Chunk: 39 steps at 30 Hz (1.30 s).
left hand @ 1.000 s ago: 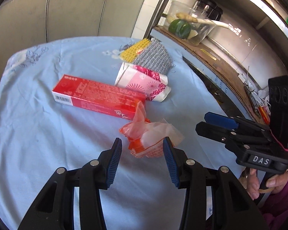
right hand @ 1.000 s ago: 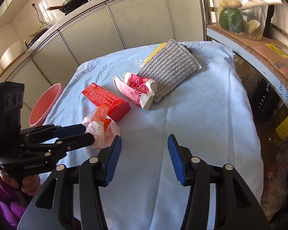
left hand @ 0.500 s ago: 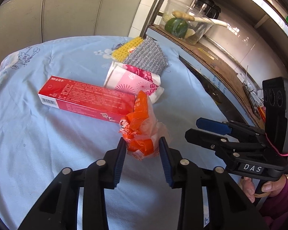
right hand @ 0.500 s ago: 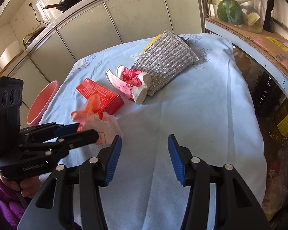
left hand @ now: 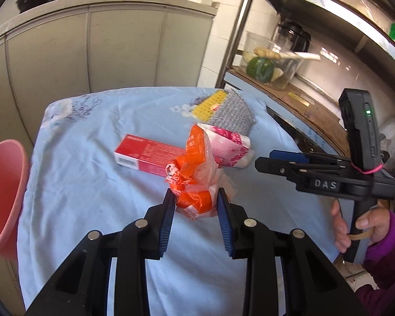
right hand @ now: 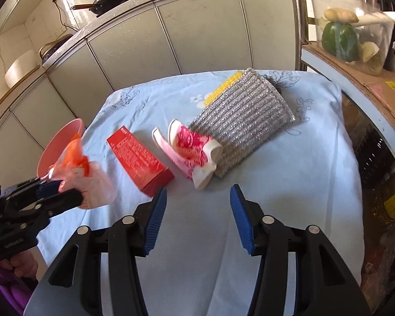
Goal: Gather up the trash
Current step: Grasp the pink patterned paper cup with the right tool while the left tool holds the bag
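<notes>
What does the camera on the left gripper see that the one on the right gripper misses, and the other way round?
Only the left wrist view shows the left gripper from behind, its jaws just closed and pressing on the orange and clear plastic bag, and the hand holding the right gripper's handle. Only the right wrist view shows the right gripper head-on, open with nothing between its pads. Both show the red box, pink paper cup, silver scouring pad and pink basin beside the blue cloth.
</notes>
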Tool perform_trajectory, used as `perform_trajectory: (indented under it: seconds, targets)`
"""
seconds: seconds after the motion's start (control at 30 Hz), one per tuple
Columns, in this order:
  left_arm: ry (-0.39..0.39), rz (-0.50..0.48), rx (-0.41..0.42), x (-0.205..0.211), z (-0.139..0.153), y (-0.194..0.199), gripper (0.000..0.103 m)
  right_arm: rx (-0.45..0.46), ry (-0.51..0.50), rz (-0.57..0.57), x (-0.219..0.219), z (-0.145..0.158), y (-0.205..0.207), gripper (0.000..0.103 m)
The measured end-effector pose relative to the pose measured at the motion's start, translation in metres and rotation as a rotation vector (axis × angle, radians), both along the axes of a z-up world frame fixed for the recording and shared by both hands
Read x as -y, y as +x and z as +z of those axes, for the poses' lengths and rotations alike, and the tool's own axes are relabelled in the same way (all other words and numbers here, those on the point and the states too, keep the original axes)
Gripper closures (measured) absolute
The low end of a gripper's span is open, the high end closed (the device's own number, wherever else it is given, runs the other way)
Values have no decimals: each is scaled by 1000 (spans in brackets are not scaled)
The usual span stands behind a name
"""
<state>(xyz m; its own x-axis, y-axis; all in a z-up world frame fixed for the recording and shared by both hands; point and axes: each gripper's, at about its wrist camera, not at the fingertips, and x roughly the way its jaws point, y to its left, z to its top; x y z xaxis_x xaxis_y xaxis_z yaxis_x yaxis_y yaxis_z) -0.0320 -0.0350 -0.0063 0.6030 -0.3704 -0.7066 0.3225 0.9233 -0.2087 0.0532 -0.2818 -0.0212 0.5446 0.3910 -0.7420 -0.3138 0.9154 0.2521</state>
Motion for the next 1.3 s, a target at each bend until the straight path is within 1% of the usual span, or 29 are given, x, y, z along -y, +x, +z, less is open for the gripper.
perform_trajectory:
  seconds: [0.13, 0.23, 0.37, 0.57, 0.77, 0.8, 1.0, 1.3]
  targets:
    - [-13, 38, -7, -14, 1, 0, 72, 8, -44, 0, -4, -3, 15, 52]
    - [-16, 52, -14, -20, -1, 1, 72, 15, -50, 20, -4, -3, 25, 52]
    - [-23, 60, -27, -22, -5, 2, 72, 1, -56, 61, -5, -8, 39, 52]
    - [-25, 68, -37, -23, -7, 3, 72, 8, 0, 87, -5, -11, 49, 52]
    - [-29, 89, -48, -26, -11, 5, 72, 17, 14, 105, -12, -13, 42, 53]
    - [-30, 90, -49, -26, -11, 5, 72, 19, 15, 108, -13, -12, 41, 57]
    - [-23, 100, -35, -26, -8, 3, 72, 51, 0, 94, -18, -8, 25, 58]
    - [-20, 136, 12, -34, -1, -4, 72, 127, 16, 16, -13, 21, -9, 58]
